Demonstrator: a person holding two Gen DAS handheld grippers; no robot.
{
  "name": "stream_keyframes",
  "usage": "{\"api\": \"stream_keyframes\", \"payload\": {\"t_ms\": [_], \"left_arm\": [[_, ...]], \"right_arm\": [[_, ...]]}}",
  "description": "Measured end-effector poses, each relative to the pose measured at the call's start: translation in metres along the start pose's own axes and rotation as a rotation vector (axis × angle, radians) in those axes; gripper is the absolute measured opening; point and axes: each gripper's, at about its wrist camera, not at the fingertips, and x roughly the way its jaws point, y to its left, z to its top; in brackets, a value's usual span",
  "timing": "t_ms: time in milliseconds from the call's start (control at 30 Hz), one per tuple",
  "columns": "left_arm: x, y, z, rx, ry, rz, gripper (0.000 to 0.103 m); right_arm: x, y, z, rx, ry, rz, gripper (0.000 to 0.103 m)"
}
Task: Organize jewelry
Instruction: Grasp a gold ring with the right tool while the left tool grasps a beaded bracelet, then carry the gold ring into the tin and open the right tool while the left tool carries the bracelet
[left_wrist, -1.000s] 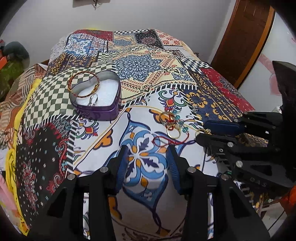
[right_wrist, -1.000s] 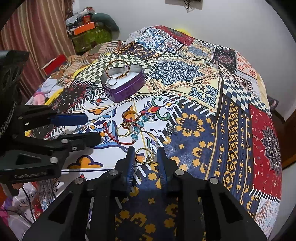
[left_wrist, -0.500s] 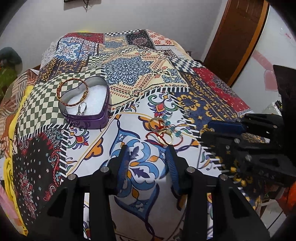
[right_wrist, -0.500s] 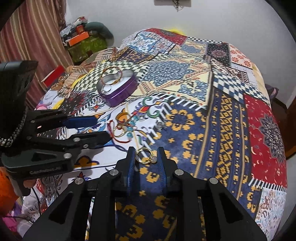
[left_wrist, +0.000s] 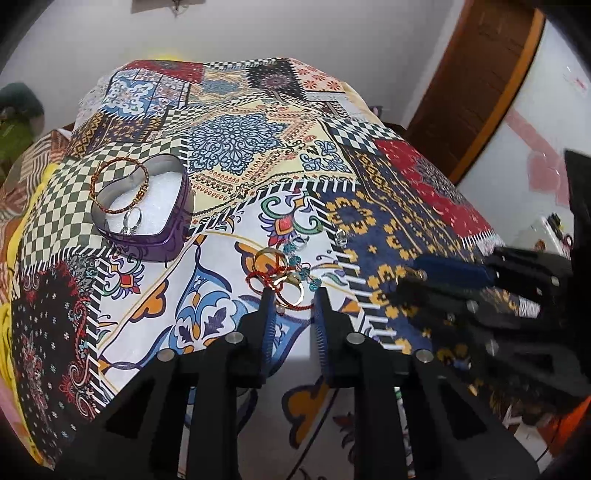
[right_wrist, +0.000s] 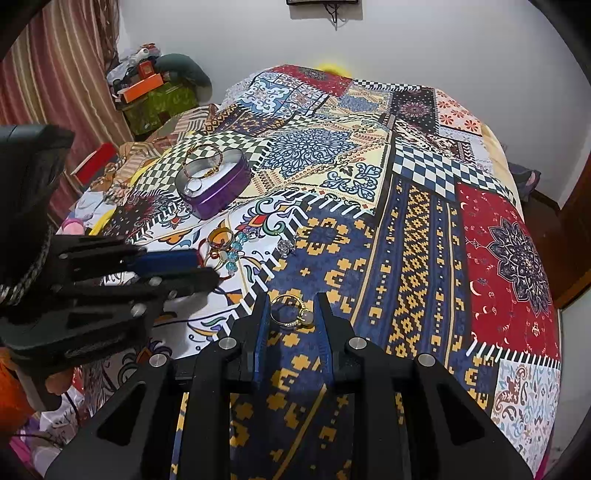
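Note:
A purple heart-shaped tin (left_wrist: 147, 218) (right_wrist: 216, 184) sits on the patterned bedspread (left_wrist: 236, 144), holding a beaded bracelet (left_wrist: 118, 184) and a silver ring (left_wrist: 131, 221). A pile of loose jewelry (left_wrist: 284, 275) (right_wrist: 225, 245), with gold rings, red cord and blue beads, lies in the middle. My right gripper (right_wrist: 291, 314) is shut on a gold ring with a pale stone (right_wrist: 291, 314), lifted above the spread. My left gripper (left_wrist: 293, 299) is open, its fingertips at the near edge of the pile. A small silver piece (right_wrist: 284, 245) lies apart.
A wooden door (left_wrist: 476, 74) stands at the right. Boxes and clutter (right_wrist: 155, 92) sit by a striped curtain (right_wrist: 55, 74) at the left. The bed's near edge drops away below both grippers.
My right gripper has lifted the gold ring off the spread and drawn back. My left gripper has narrowed and moved right toward the jewelry pile.

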Motion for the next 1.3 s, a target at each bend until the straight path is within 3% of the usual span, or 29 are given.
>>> {"api": "stream_keyframes", "payload": {"t_ms": [133, 333, 800, 1300], "left_arm": [[0.003, 0.001, 0.0, -0.003, -0.011, 0.004, 0.002], [-0.006, 0.001, 0.0, -0.009, -0.035, -0.003, 0.002], [-0.078, 0.001, 0.01, 0.009, -0.19, 0.008, 0.002], [-0.13, 0.021, 0.019, 0.019, -0.323, 0.08, 0.002]], "right_arm": [[-0.001, -0.001, -0.002, 0.003, 0.0, 0.001, 0.021], [-0.004, -0.003, 0.0, 0.022, -0.011, 0.005, 0.021], [-0.029, 0.01, 0.02, 0.024, -0.099, 0.016, 0.021], [-0.048, 0.037, 0.055, -0.004, -0.198, 0.043, 0.021]]}}
